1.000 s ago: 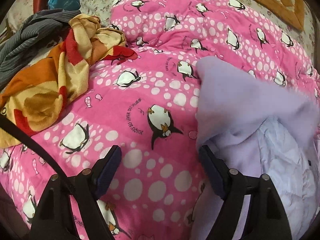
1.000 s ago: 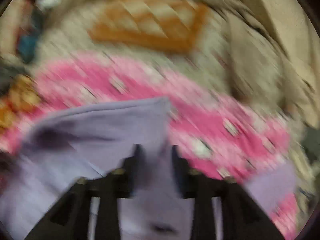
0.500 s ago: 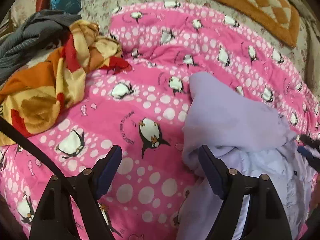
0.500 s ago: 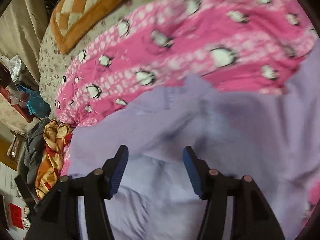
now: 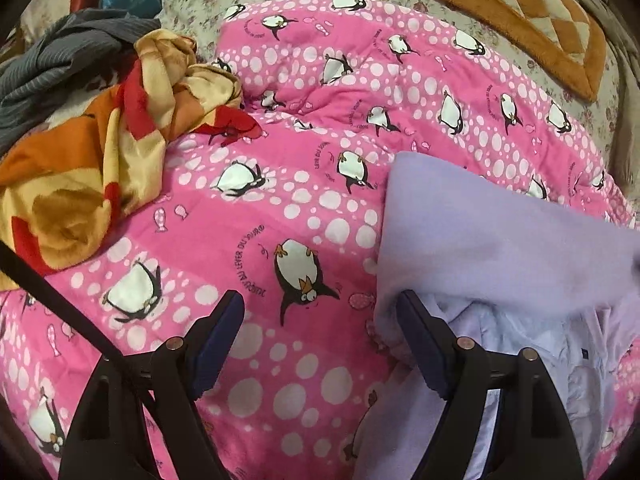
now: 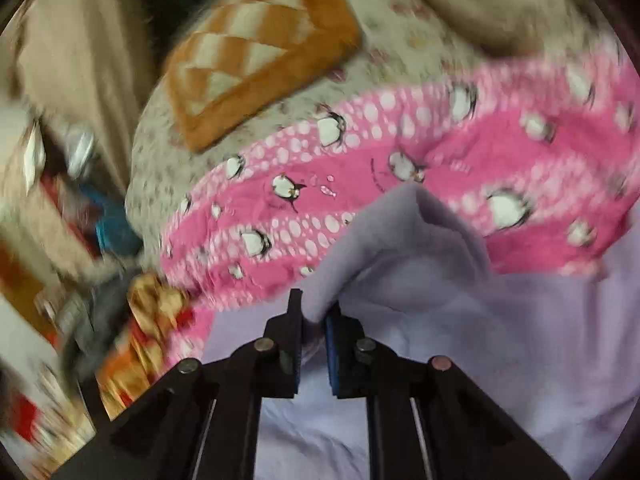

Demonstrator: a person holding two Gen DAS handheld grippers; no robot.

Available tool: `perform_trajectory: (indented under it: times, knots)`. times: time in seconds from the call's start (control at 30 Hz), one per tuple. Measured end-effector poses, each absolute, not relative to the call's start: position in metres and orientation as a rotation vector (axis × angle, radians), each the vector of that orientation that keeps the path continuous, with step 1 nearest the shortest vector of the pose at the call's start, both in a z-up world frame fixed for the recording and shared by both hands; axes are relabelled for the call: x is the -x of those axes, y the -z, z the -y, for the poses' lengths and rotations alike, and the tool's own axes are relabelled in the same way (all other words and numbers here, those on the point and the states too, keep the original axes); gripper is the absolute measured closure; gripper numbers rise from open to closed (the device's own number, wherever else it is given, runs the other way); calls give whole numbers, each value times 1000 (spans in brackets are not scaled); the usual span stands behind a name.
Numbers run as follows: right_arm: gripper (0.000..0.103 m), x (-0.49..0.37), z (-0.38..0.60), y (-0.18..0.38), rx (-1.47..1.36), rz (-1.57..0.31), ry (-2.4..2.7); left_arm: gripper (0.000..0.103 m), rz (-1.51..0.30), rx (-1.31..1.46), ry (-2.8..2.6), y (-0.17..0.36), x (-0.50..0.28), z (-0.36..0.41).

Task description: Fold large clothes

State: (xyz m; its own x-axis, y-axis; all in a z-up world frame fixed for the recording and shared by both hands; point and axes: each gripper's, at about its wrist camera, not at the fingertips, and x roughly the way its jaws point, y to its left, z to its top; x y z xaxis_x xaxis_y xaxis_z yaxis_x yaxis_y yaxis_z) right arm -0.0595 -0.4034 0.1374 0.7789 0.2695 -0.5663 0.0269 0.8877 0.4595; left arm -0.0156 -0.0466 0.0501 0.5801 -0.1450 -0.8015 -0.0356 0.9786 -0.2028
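A: Where is the lilac garment (image 5: 500, 240)?

B: It lies on the pink penguin quilt (image 5: 280, 208), toward its right side in the left wrist view, one flap raised over a paler lining.

A: And the right gripper (image 6: 314, 316)?

B: Its jaws have just been closing and now pinch a fold of the lilac cloth between the pads.

A: The left gripper (image 5: 320, 312)?

B: Spread wide above the quilt, nothing between its fingers; its right finger sits at the garment's edge. An orange and red blanket (image 5: 92, 152) is heaped to the left.
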Motion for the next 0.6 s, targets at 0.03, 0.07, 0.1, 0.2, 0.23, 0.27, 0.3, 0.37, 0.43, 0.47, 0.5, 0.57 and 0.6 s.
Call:
perform_trajectory:
  times: [0.03, 0.07, 0.1, 0.2, 0.23, 0.27, 0.3, 0.37, 0.43, 0.47, 0.5, 0.57, 0.6]
  knots:
    - [93, 70, 403, -125, -437, -726, -121, 51, -952, 202, 65, -50, 17, 47]
    - [93, 77, 407, -105, -441, -822, -112, 51, -950, 196, 68, -51, 18, 49]
    - [90, 81, 413, -85, -464, -911, -105, 51, -947, 190, 71, -53, 19, 51]
    - [71, 109, 442, -45, -576, -1056, -47, 51, -912, 183, 80, -61, 26, 52]
    - [70, 124, 453, -49, -593, -1018, -25, 51, -899, 180, 82, -64, 27, 53]
    - [69, 133, 462, -57, -591, -986, 18, 51, -885, 175, 81, -66, 27, 54]
    - [63, 135, 467, -61, -588, -965, 44, 51, -881, 170, 81, -67, 26, 55]
    - [46, 135, 481, -74, -580, -902, 92, 51, -897, 166, 92, -64, 23, 58]
    - [40, 126, 488, -77, -546, -877, 122, 51, -910, 165, 107, -60, 23, 60]
    - [40, 112, 491, -74, -502, -886, 147, 51, -914, 160, 109, -58, 23, 61]
    - [40, 101, 489, -72, -468, -898, 169, 51, -920, 152, 112, -56, 22, 63]
    - [46, 76, 486, -57, -466, -955, 154, 51, -931, 140, 130, -54, 22, 65]
    - [73, 69, 485, -49, -483, -986, 130, 51, -933, 136, 138, -53, 23, 66]
